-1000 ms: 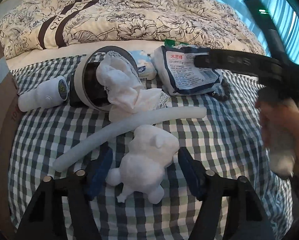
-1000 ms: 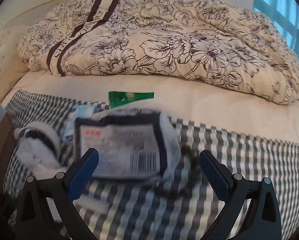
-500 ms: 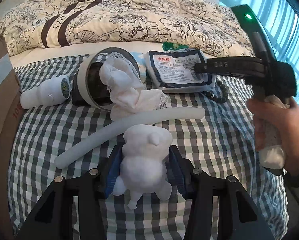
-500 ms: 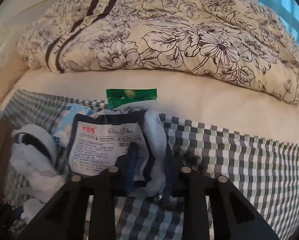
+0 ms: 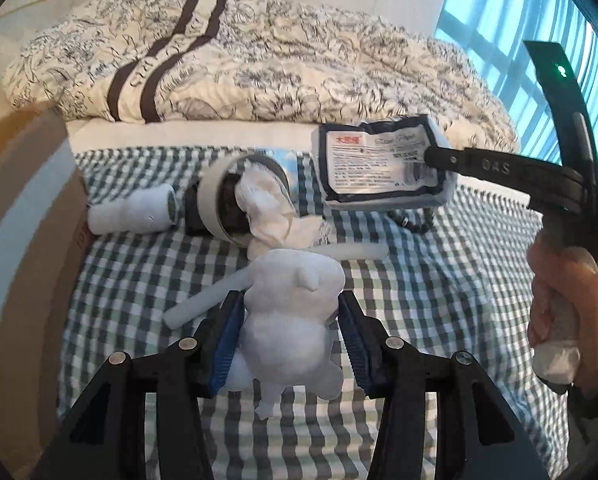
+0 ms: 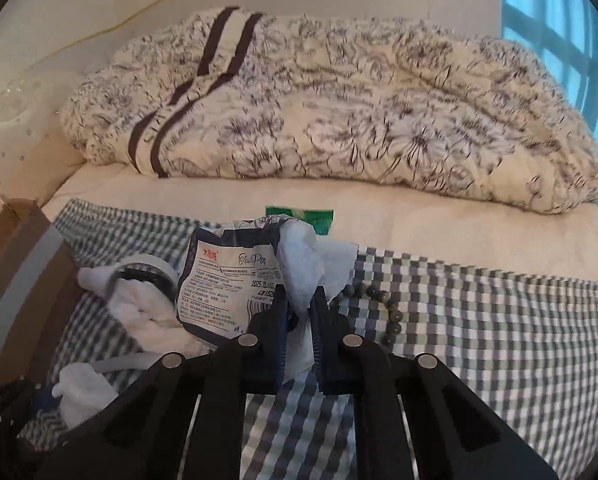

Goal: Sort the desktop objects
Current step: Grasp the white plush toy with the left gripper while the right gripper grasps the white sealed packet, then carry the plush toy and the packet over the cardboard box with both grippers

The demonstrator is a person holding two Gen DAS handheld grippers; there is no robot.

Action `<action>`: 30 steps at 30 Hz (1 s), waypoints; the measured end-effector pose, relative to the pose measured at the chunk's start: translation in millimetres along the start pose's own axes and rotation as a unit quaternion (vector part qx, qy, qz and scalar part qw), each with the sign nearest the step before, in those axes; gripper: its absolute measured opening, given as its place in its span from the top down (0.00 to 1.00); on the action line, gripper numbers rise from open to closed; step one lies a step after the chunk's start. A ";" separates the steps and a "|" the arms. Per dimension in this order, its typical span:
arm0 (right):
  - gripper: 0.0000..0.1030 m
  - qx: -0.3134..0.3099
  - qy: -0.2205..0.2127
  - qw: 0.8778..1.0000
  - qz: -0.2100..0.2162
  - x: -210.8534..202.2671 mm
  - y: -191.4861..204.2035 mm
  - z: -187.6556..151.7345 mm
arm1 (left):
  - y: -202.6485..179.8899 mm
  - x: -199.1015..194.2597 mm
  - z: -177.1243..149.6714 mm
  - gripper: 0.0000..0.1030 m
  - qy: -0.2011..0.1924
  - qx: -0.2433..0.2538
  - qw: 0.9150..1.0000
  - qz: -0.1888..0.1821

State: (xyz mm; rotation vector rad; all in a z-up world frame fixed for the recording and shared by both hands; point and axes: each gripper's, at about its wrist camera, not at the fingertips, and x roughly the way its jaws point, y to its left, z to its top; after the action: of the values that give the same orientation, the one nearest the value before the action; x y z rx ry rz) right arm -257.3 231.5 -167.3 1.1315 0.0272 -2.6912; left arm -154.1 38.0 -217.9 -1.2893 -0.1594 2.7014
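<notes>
Checked cloth (image 5: 439, 320) in green, grey and white covers the near part of the bed and carries the clutter; its right half lies bare out to the edge, while its left side runs up against a brown cardboard box (image 5: 27, 240); beyond its far edge a strip of plain cream sheet (image 6: 419, 220) lies before the heaped floral duvet (image 6: 339, 100); the left gripper (image 5: 291, 336) has its blue pads pressed to both sides of a white plush toy (image 5: 291, 312), which appears raised off the cloth; the right gripper (image 6: 301, 320) is pinched narrow on the white tissue at the open end of a navy-edged tissue pack (image 6: 235, 288), and the left view shows that pack (image 5: 379, 168) hanging clear above the cloth, with a person's hand (image 5: 567, 308) round the handle; only the right view shows a green packet (image 6: 303, 216) on the sheet behind the pack and the full curve of a dark bead bracelet (image 6: 379, 304) just right of the pads; only the left view shows a white bottle (image 5: 135, 212) lying on its side near the box; a tape roll (image 5: 219, 200) stuffed with white lace cloth (image 5: 275, 216) sits between bottle and pack, and a long white foam tube (image 5: 203, 304) lies slantwise just behind the toy
</notes>
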 end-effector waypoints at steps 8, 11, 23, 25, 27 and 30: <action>0.90 -0.002 -0.048 0.999 -0.010 -72.8 18.7 6.8 | 6.1 -55.5 8.5 0.52 -0.043 -0.006 0.999 0.005; 0.90 -0.003 -0.061 0.998 -0.014 -99.0 27.7 6.6 | 6.5 -76.8 12.0 0.52 -0.059 -0.007 0.998 0.011; 0.90 -0.003 -0.123 0.992 -0.021 -188.5 50.8 1.3 | 6.6 -155.7 21.1 0.52 -0.124 0.003 0.992 0.024; 0.90 -0.004 -0.131 0.991 -0.020 -200.3 54.4 0.7 | 6.7 -166.6 22.7 0.52 -0.133 0.004 0.991 0.026; 0.90 -0.006 -0.140 0.990 -0.019 -211.8 59.2 1.5 | 7.1 -177.7 24.2 0.52 -0.142 0.007 0.989 0.029; 0.90 -0.008 -0.154 0.988 -0.019 -226.6 66.1 1.7 | 9.6 -194.7 25.7 0.52 -0.158 0.008 0.987 0.033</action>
State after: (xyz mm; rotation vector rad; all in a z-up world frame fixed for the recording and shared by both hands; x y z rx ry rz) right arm -90.9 211.2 -1.2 0.7068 0.0192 -2.8615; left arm -53.9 -6.3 -54.6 -0.8684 -0.1305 2.9408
